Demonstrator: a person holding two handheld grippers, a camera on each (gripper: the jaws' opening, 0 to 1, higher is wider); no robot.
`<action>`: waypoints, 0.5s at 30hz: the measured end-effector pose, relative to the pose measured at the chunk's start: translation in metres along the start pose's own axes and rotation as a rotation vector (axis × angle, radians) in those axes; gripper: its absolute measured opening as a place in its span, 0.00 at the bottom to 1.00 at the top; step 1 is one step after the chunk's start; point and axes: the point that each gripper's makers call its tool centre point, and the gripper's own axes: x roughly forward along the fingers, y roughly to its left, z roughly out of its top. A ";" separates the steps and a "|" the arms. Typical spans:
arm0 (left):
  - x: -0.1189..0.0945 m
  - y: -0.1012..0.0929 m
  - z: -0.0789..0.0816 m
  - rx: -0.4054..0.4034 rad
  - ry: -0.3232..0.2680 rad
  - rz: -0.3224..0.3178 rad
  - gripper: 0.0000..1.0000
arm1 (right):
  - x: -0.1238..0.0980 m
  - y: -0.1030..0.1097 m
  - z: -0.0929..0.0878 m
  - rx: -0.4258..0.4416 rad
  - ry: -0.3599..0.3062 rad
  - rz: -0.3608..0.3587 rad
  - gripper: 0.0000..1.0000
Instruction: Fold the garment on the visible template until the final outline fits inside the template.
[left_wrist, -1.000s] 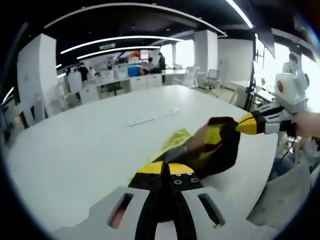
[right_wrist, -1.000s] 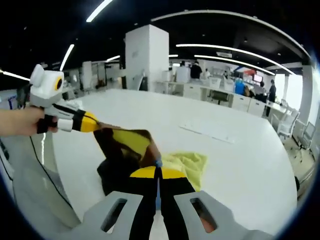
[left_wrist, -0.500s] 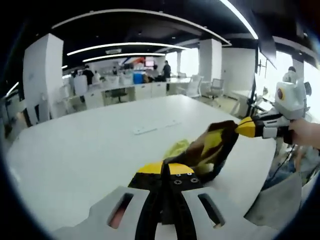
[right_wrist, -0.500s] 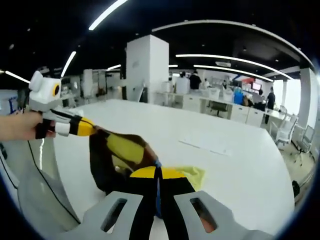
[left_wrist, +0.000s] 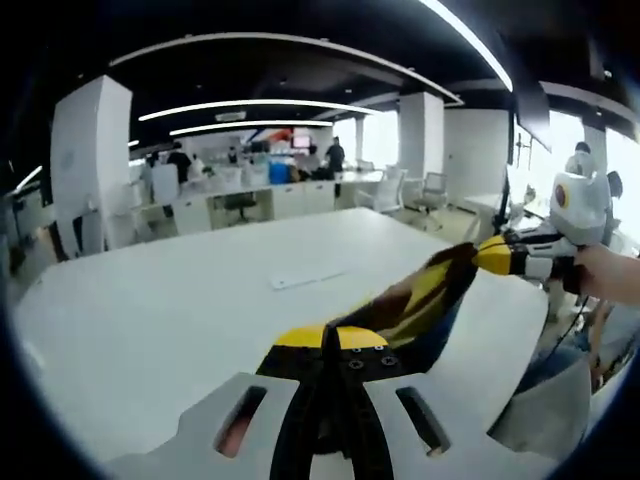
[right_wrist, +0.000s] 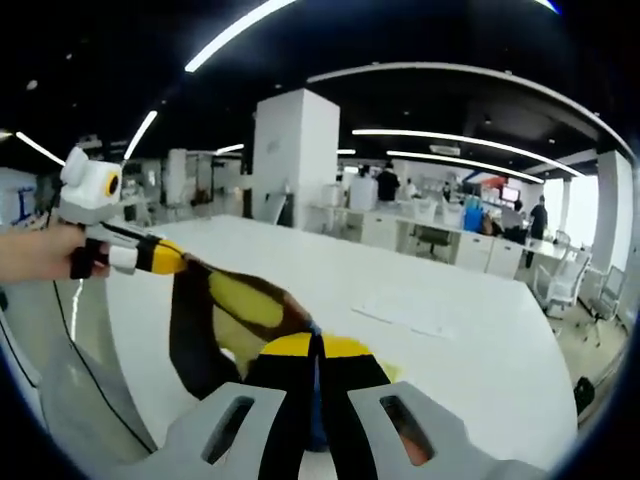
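While both grippers lift it above the white table (left_wrist: 150, 300), the dark brown and yellow garment (left_wrist: 415, 300) hangs stretched between them. Its near end is pinched in the left gripper (left_wrist: 330, 345), jaws pressed together; its far corner is clamped by the right gripper (right_wrist: 315, 345). Broad bare tabletop spreads beyond, with a flat white strip (left_wrist: 305, 280) lying well apart.

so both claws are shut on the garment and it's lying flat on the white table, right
Not quite. Both claws are shut on the garment, but it isn't lying flat: it hangs stretched in the air between the left claw and the right claw, above the white table. The left gripper view shows this, and the right gripper view agrees.
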 end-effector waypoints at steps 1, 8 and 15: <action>0.000 0.000 0.002 0.001 -0.005 -0.001 0.00 | -0.001 0.000 0.002 -0.001 -0.005 -0.001 0.01; -0.007 -0.005 0.018 0.012 -0.038 -0.007 0.00 | -0.009 -0.002 0.018 -0.009 -0.041 -0.012 0.01; -0.014 -0.008 0.030 0.007 -0.069 -0.014 0.00 | -0.016 -0.005 0.032 -0.019 -0.071 -0.024 0.01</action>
